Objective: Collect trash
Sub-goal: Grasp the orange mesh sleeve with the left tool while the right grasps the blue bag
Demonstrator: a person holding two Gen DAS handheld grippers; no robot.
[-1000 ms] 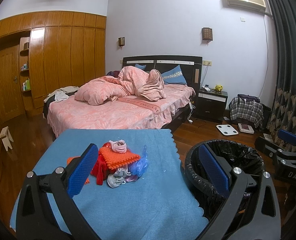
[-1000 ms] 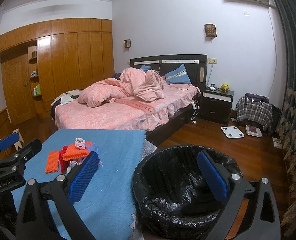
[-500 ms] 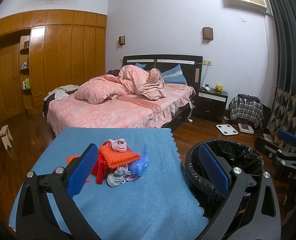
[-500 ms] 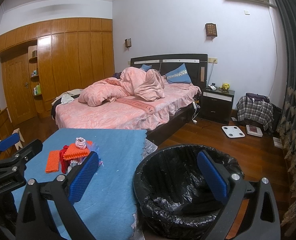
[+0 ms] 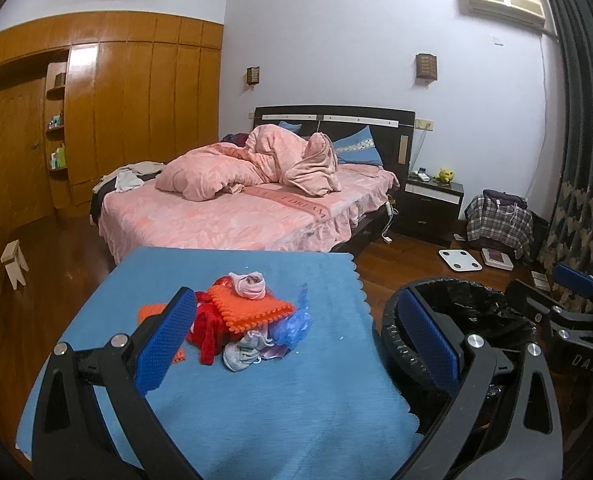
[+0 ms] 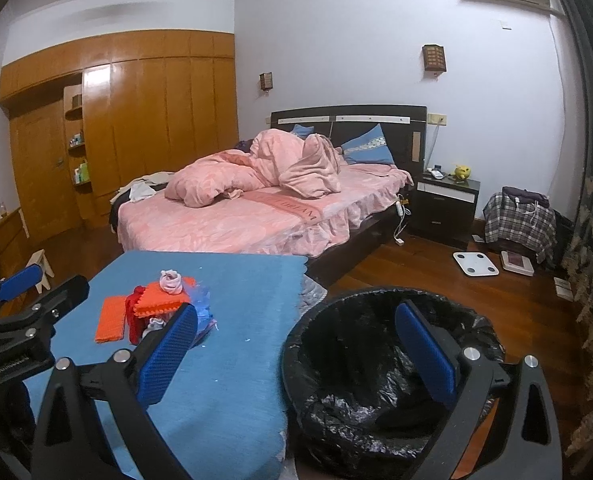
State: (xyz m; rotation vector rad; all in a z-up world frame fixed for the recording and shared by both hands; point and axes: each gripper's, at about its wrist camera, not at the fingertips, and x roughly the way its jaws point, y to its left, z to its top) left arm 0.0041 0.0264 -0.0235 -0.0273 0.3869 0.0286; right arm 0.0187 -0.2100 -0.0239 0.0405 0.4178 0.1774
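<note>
A small heap of trash (image 5: 252,320) lies on the blue-clothed table (image 5: 280,400): orange knitted pieces, red cloth, a pink rolled sock, a grey sock and crumpled blue plastic. The same heap (image 6: 156,308) shows left of centre in the right wrist view. A bin lined with a black bag (image 6: 388,360) stands right of the table, also seen as the bin (image 5: 456,320) at the table's edge. My left gripper (image 5: 296,340) hangs open just short of the heap, holding nothing. My right gripper (image 6: 296,356) is open over the gap between table and bin, empty.
Behind the table stands a bed (image 5: 248,208) with a pink quilt. A wooden wardrobe (image 5: 96,120) fills the left wall. A nightstand (image 5: 432,196), a white scale (image 5: 460,260) and a plaid-covered bag (image 5: 500,220) sit on the wooden floor at right. A small stool (image 5: 14,256) stands at left.
Both views have shifted only slightly. The heap and the bin stay where they were, and both grippers remain open.
</note>
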